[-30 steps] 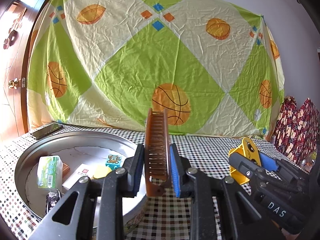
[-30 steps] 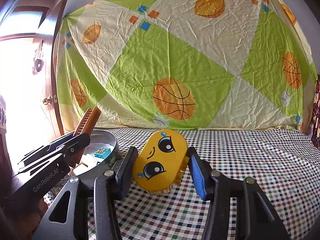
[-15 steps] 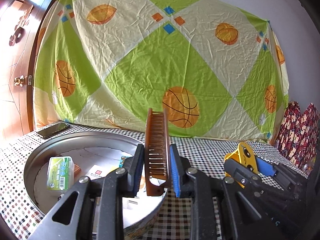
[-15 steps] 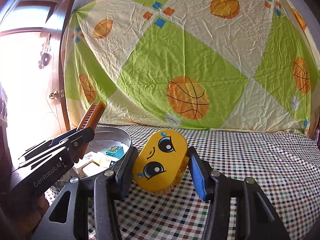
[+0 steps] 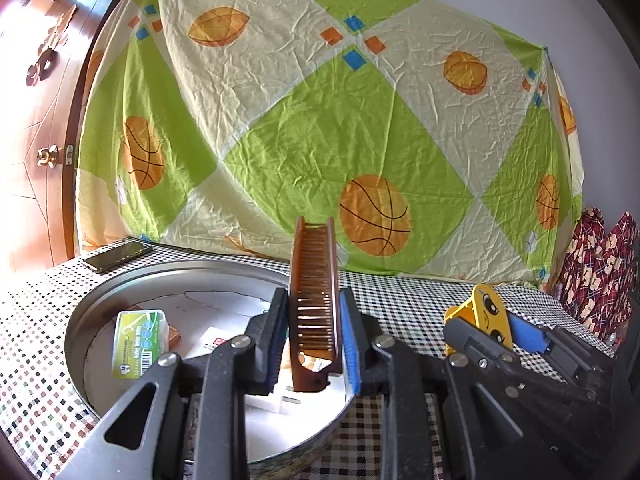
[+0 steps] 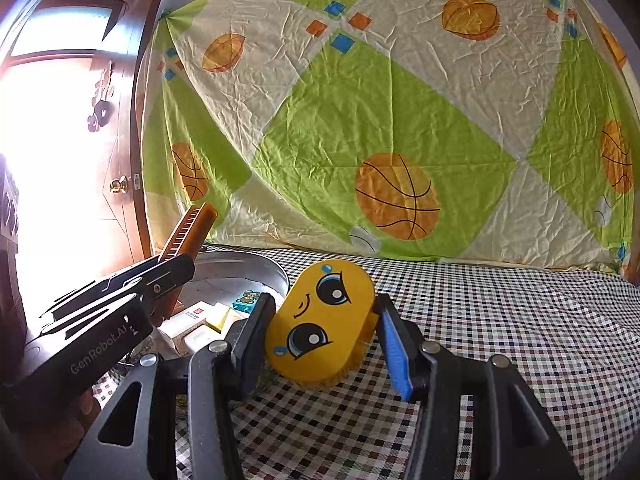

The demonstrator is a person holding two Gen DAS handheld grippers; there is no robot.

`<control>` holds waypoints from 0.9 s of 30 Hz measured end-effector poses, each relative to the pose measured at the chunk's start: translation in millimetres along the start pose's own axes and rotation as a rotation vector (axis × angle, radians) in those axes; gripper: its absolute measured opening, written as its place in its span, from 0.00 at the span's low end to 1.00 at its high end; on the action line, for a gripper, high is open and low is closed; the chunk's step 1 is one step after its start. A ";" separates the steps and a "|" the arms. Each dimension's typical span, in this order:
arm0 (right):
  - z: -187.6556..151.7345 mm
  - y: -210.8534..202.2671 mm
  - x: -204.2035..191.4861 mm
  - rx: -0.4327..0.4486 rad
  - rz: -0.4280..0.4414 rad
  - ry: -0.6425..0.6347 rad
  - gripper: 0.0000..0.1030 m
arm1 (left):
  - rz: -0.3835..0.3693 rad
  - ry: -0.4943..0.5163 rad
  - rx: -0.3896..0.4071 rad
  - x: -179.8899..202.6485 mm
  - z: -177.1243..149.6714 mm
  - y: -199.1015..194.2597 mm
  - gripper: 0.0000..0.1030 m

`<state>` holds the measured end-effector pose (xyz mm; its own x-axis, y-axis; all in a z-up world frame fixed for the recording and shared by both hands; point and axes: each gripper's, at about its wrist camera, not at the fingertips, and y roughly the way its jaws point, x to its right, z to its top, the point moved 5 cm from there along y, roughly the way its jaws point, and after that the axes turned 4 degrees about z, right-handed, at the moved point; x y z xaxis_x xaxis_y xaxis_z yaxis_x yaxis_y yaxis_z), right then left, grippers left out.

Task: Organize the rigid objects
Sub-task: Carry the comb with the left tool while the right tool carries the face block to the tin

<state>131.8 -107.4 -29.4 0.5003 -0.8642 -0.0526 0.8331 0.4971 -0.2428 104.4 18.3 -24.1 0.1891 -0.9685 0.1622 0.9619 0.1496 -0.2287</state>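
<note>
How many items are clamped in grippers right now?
2. The brown comb stands upright in the left gripper, above the round metal tray. The yellow face brush sits tilted in the right gripper, beside the tray.

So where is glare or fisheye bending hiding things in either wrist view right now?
Right wrist view: the doorway is blown out white, silhouetting the left gripper and comb. Left wrist view: evenly lit, comb and tray sharp; edges bend, corners vignette black.
</note>
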 end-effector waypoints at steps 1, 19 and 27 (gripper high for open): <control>0.0 0.7 -1.9 -0.001 0.002 -0.003 0.52 | 0.002 -0.002 0.001 -1.2 0.2 -0.3 0.23; 0.2 9.4 -24.7 -0.009 0.046 -0.031 0.52 | 0.038 -0.020 0.000 -26.4 1.7 -4.2 0.23; 0.6 13.9 -37.0 -0.017 0.071 -0.052 0.52 | 0.060 -0.025 -0.003 -39.9 2.9 -5.5 0.23</control>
<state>125.0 -68.4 -30.2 0.5697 -0.8216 -0.0203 0.7913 0.5550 -0.2567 92.2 56.7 -26.5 0.2514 -0.9525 0.1716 0.9481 0.2067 -0.2416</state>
